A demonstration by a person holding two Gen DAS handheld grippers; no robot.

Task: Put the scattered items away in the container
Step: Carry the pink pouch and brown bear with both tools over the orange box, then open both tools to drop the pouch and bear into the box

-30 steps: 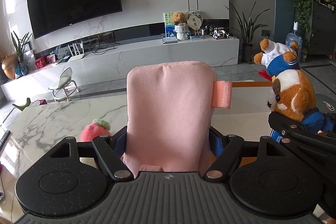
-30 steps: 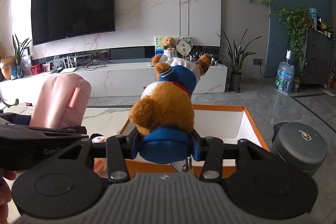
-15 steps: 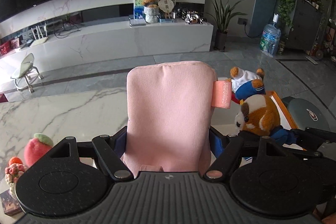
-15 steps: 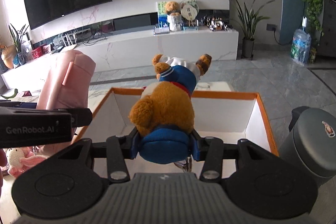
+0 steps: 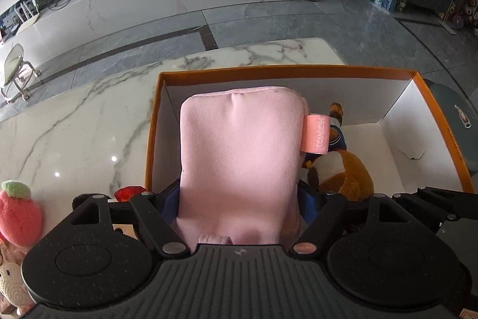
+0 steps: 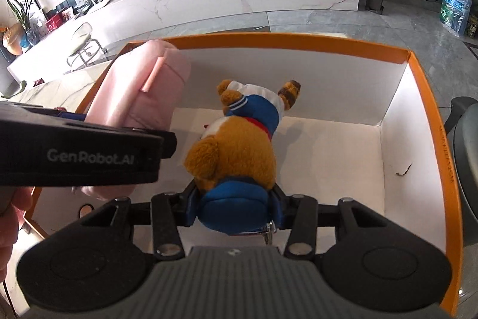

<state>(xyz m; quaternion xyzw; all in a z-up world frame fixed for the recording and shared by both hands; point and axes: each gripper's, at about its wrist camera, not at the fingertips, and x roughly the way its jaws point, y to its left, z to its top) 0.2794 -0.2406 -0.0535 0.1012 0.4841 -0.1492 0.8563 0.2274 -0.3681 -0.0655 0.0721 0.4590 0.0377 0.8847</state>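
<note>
Pouch (image 5: 239, 157), bear (image 6: 239, 151) now over box (image 6: 298, 42)

The soft pink fabric pouch (image 5: 239, 163) hides the box floor behind it and most of the brown plush bear in blue-and-white clothes (image 5: 343, 172) at 3 o'clock. A crocheted cream bunny (image 5: 10, 277) is cut off at 8 o'clock.

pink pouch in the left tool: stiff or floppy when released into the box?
Probably soft: the pink pouch is padded fabric that narrows where the left tool clamps it. It stands unsupported above the grip, so likely light. Should flop onto the box floor without rolling.
</note>
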